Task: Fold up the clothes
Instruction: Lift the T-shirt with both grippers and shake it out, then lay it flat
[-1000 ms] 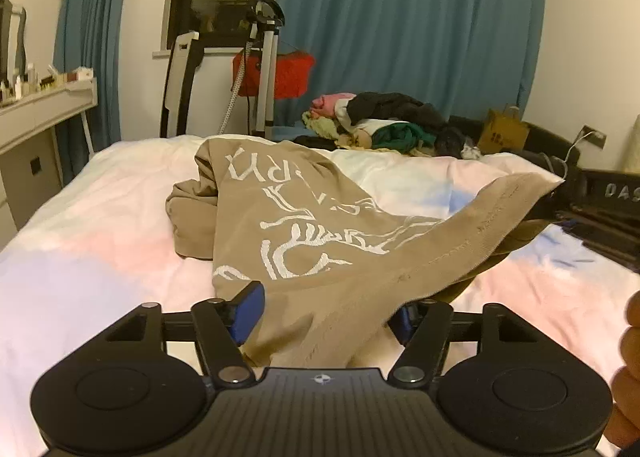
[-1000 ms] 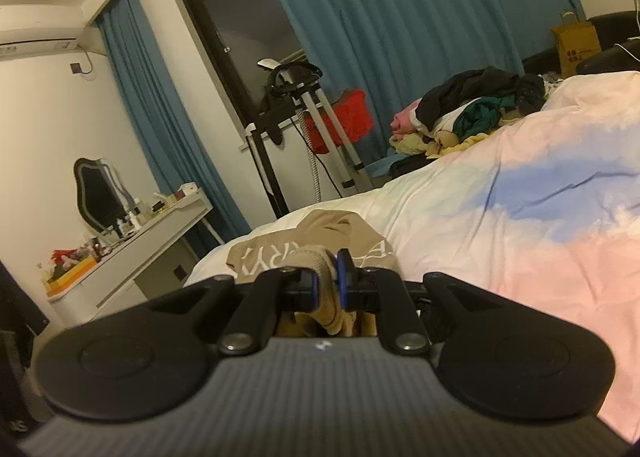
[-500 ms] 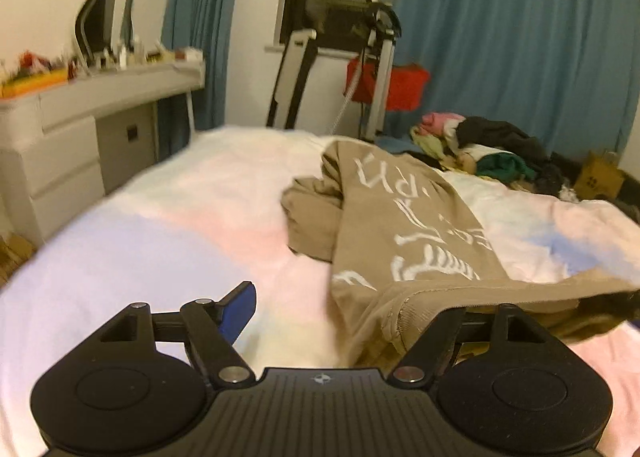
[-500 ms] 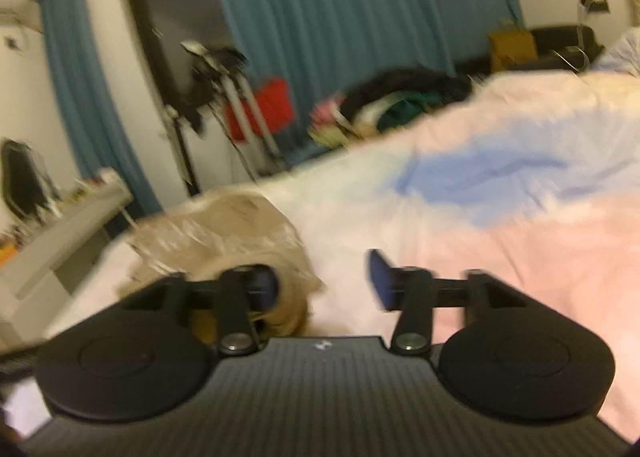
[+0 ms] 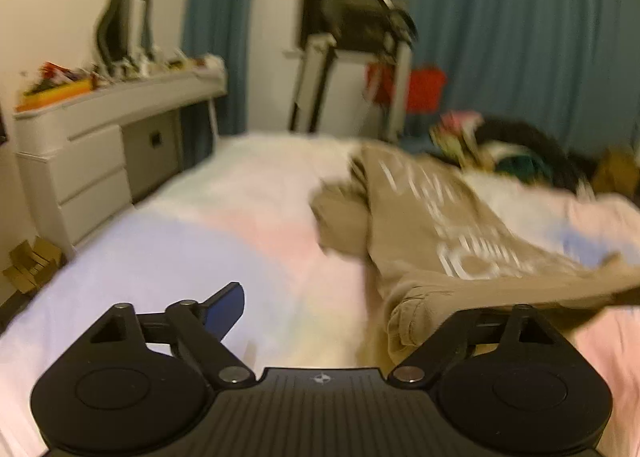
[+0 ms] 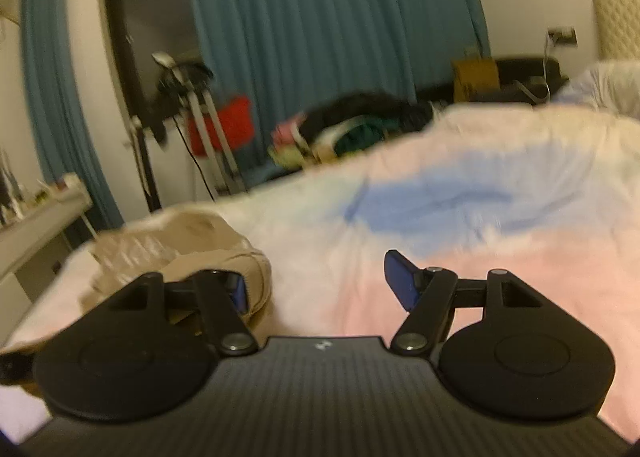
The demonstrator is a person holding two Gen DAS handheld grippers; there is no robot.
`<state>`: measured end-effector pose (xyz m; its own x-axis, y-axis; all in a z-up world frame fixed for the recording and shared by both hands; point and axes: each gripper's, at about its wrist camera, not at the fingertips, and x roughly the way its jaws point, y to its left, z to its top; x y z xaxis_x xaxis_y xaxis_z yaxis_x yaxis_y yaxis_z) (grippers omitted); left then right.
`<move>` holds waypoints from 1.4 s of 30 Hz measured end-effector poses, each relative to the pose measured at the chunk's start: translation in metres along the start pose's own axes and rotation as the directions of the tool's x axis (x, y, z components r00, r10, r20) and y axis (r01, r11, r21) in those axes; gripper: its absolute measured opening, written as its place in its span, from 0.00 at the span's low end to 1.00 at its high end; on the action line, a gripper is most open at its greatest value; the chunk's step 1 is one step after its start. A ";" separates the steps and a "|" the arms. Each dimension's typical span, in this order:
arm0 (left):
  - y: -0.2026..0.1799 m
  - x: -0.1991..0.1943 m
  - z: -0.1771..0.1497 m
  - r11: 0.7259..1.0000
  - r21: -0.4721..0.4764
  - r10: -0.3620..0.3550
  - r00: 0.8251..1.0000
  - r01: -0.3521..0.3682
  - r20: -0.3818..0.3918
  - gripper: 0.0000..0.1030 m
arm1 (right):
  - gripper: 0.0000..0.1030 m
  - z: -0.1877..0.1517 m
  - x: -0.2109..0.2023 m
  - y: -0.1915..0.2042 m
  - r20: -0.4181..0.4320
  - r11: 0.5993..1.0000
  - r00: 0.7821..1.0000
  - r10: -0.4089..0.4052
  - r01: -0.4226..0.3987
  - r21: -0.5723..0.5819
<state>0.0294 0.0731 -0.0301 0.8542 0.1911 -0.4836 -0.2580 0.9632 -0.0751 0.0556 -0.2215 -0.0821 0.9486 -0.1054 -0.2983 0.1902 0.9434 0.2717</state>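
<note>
Both the left claw (image 5: 344, 311) and right claw (image 6: 320, 283) stood apart beside the tan printed cotton shirt (image 5: 444, 233) on the pastel bed (image 5: 180, 241).

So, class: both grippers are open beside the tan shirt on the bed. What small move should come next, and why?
Probably move the left gripper right and close on the bunched hem of the tan shirt. Both grippers are open, the right gripper too, and the shirt lies crumpled on the bed, so it needs regrasping before any fold.
</note>
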 end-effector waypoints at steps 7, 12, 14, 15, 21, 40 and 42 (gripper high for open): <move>0.027 -0.055 0.091 0.989 -0.145 0.001 0.976 0.031 0.218 0.89 | 0.66 0.081 -0.053 0.036 0.163 0.989 0.981 0.101 -0.116 0.088; 0.031 -0.115 0.177 0.986 -0.146 -0.010 0.915 0.075 0.403 0.89 | 0.67 0.161 -0.099 0.070 0.285 0.983 0.949 0.137 -0.166 0.082; 0.031 -0.141 0.209 0.986 -0.137 -0.017 0.881 0.092 0.472 0.89 | 0.67 0.193 -0.121 0.081 0.334 0.981 0.931 0.148 -0.180 0.066; 0.030 -0.154 0.226 0.986 -0.132 -0.023 0.863 0.104 0.505 0.89 | 0.67 0.207 -0.132 0.085 0.355 0.981 0.923 0.151 -0.185 0.063; 0.040 -0.229 0.306 0.969 -0.132 -0.083 0.782 0.208 0.618 0.90 | 0.68 0.284 -0.207 0.106 0.472 0.966 0.856 0.212 -0.256 0.031; 0.009 -0.171 0.360 0.952 -0.057 -0.230 0.829 0.299 0.511 0.96 | 0.70 0.346 -0.140 0.100 0.326 0.987 0.934 0.147 -0.116 -0.112; -0.009 -0.122 0.354 0.956 -0.059 -0.226 0.852 0.287 0.472 0.96 | 0.70 0.340 -0.091 0.092 0.281 0.990 0.952 0.121 -0.097 -0.099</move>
<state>0.0873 0.1080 0.3388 0.9993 0.0338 0.0161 -0.0284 0.9645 -0.2624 0.0732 -0.2317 0.2809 0.9972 -0.0744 0.0057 0.0716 0.9757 0.2071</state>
